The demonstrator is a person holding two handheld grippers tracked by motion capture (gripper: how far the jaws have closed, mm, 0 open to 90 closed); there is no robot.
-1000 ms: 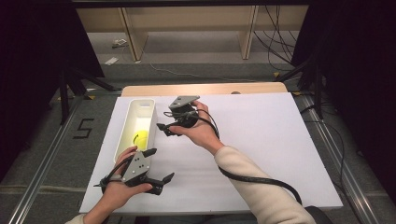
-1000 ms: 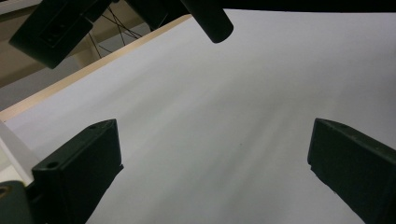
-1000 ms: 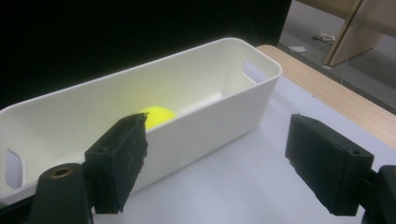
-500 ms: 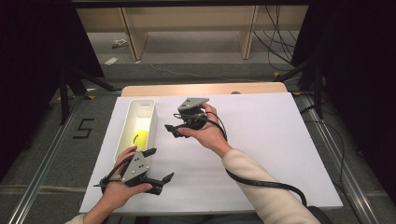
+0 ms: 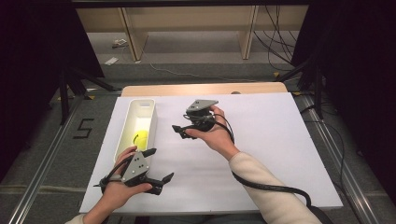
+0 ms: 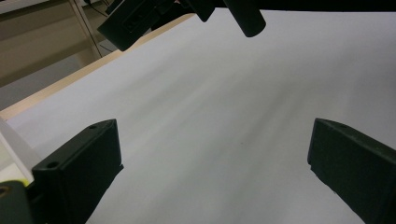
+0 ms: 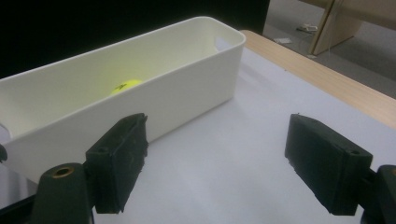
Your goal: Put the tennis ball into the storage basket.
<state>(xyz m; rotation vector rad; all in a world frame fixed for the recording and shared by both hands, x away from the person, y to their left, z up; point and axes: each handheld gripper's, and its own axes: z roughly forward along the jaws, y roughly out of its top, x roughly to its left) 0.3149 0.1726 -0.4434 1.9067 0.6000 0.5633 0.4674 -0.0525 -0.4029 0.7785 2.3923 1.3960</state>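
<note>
High view: yellow ball [image 5: 140, 137] in bin [image 5: 125, 122], left of right gripper [image 5: 180, 130].

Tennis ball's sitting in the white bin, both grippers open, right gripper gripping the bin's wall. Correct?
Not quite. The right gripper grips nothing: in the right gripper view its open jaws stand over bare table, apart from the white bin. The tennis ball does lie in the bin, and the left gripper is open too.

Right claw [image 5: 183, 131] drawn back from white bin [image 5: 125, 125], jaws wide, empty.
</note>
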